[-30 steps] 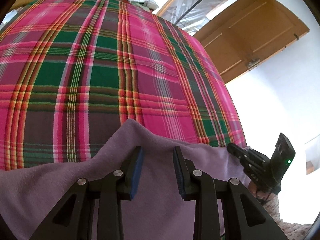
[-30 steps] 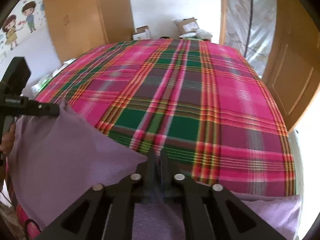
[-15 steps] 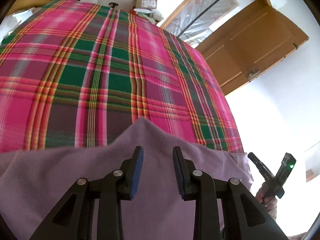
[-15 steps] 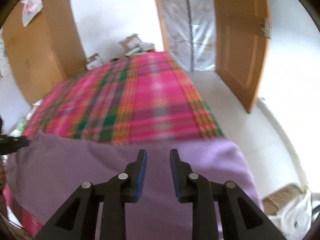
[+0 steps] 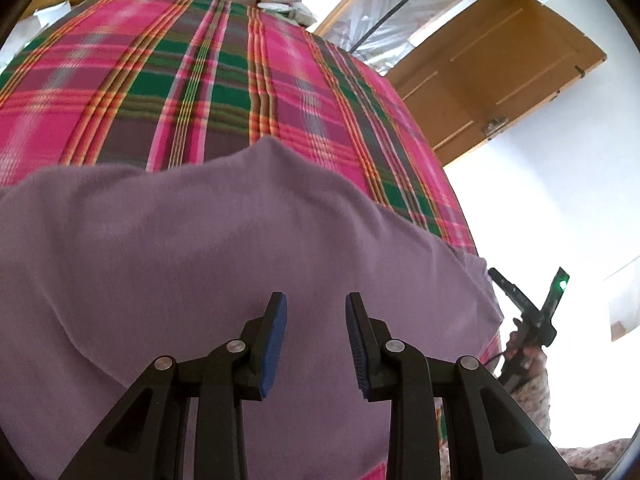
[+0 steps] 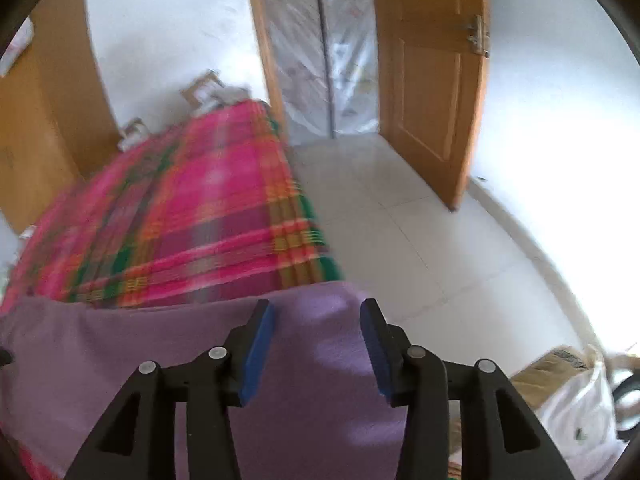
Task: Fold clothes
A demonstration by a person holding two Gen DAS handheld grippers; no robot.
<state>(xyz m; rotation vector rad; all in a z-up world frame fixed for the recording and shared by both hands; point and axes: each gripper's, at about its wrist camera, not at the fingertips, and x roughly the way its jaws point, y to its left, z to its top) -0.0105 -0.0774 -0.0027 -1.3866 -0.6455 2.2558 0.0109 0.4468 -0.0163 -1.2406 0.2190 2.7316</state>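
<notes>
Your purple garment [image 5: 224, 248] lies spread over the near end of the plaid bed cover [image 5: 192, 80], one soft peak pointing up the bed and its right-hand corner [image 6: 332, 304] draped at the bed's edge, above the pale floor tiles [image 6: 420, 240].

What has just changed is on your right side. A second ago the right gripper [image 6: 316, 344] was pinched tight on a corner of that cloth; its jaws have just been opening, and now they stand well apart with nothing pressed between the blue pads [image 6: 258, 352]. The cloth shows in the gap, but it lies below them, not clamped. The whole tool has also swung out toward the door side, and you can see it off the garment's right edge in the left view [image 5: 520, 312]. So that corner is laid down (released, by the look of it) — and the fold it carried is placed.

Your left gripper [image 5: 316, 340] has not altered its gap: about half open, holding nothing, hovering over the middle of the purple cloth, with more fabric in view ahead of it than a second ago.

Neither tool has a grip now — I judge the next fold needs a fresh edge picked up.
</notes>
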